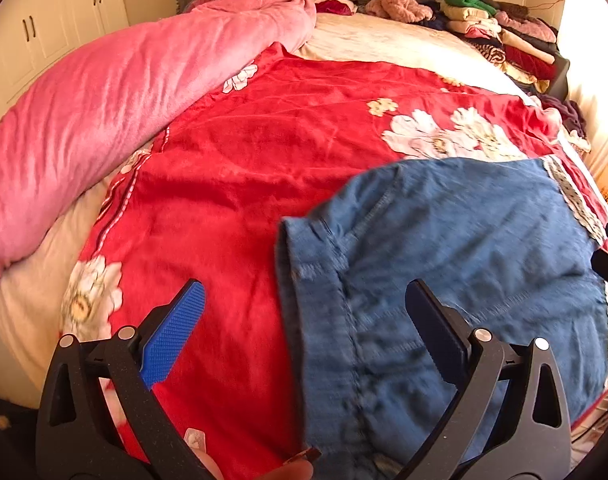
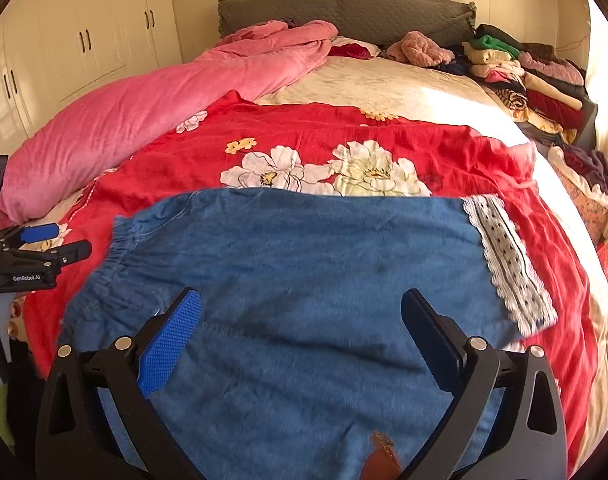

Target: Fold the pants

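Blue denim pants [image 2: 304,280] with a white lace hem [image 2: 508,264] lie folded flat on a red floral blanket [image 2: 384,136] on the bed. The elastic waistband [image 2: 121,248] is at the left. In the left wrist view the pants [image 1: 444,260] lie right of centre, waistband edge [image 1: 287,280] toward the middle. My left gripper [image 1: 304,300] is open and empty above the waistband edge; it also shows in the right wrist view [image 2: 43,246] at the far left. My right gripper [image 2: 301,308] is open and empty above the pants.
A rolled pink quilt [image 2: 143,112] runs along the bed's left side. Stacks of folded clothes [image 2: 524,76] fill the far right corner by the grey headboard [image 2: 344,8]. White wardrobes [image 2: 83,40] stand at the left. Cream sheet [image 2: 384,80] shows beyond the blanket.
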A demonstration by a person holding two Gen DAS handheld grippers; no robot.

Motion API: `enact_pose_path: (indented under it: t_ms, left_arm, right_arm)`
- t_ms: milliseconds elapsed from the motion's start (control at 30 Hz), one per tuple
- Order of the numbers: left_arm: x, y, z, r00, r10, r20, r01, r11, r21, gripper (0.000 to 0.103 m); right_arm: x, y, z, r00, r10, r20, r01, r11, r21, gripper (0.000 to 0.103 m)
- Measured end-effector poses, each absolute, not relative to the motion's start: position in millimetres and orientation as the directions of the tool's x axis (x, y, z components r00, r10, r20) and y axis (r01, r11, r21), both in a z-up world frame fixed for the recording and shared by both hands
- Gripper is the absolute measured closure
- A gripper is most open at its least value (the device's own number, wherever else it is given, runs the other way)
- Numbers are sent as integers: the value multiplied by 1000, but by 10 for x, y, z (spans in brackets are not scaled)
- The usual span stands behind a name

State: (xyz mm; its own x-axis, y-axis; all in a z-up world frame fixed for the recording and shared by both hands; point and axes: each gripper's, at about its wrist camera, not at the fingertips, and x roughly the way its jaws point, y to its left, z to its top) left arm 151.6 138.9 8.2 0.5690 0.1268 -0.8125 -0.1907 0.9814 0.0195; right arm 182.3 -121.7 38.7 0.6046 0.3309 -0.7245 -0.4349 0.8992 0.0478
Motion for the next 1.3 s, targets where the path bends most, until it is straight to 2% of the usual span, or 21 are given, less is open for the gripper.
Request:
enact_pose_path:
  t_ms: [433, 633, 667, 733, 800, 833, 967, 1233, 1267, 1300]
  left_arm:
    - [2161, 1590, -201, 543, 103, -833, -140, 990, 31, 9]
    - [2292, 1621, -397, 520, 137, -843, -134, 988, 78, 10]
    - [2307, 1624, -408, 521, 135, -843, -130, 988, 78, 15]
    - [2342, 1617, -441, 525, 122, -843, -112, 991, 73, 34]
    - [2360, 1616, -472, 531, 47, -846, -72, 997, 10, 68]
    - [2366, 1620, -482, 533, 7, -846, -56, 998, -27, 75]
    - [2298, 1622, -387, 568, -18, -823, -45, 998, -52, 83]
    - [2027, 1581, -73, 636, -43, -771, -9, 998, -64, 84]
    - [2003, 1565, -51, 640, -46, -767, -4, 998, -64, 84]
    - [1976, 1550, -33, 645, -52, -763, 0, 998, -69, 84]
  right_arm:
    - [2531, -799, 313, 558, 331, -761, -528, 849, -19, 4]
    - [2876, -533, 115, 513, 308, -801, -589, 806, -68, 4]
    - [2913, -500, 85, 506, 304, -807, -596, 800, -73, 4]
    - [3012, -397, 9, 496, 292, -818, -611, 787, -89, 4]
    - [3082, -310, -45, 483, 293, -825, -627, 774, -93, 4]
    - [3126, -257, -76, 476, 295, -829, -636, 766, -93, 4]
    - [3215, -89, -161, 463, 278, -841, -658, 744, -117, 4]
    - [3190, 253, -287, 466, 292, -835, -742, 643, -190, 5]
    - [3171, 277, -307, 470, 296, -832, -747, 636, -195, 6]
    - [3148, 296, -328, 465, 304, -831, -755, 627, -192, 18]
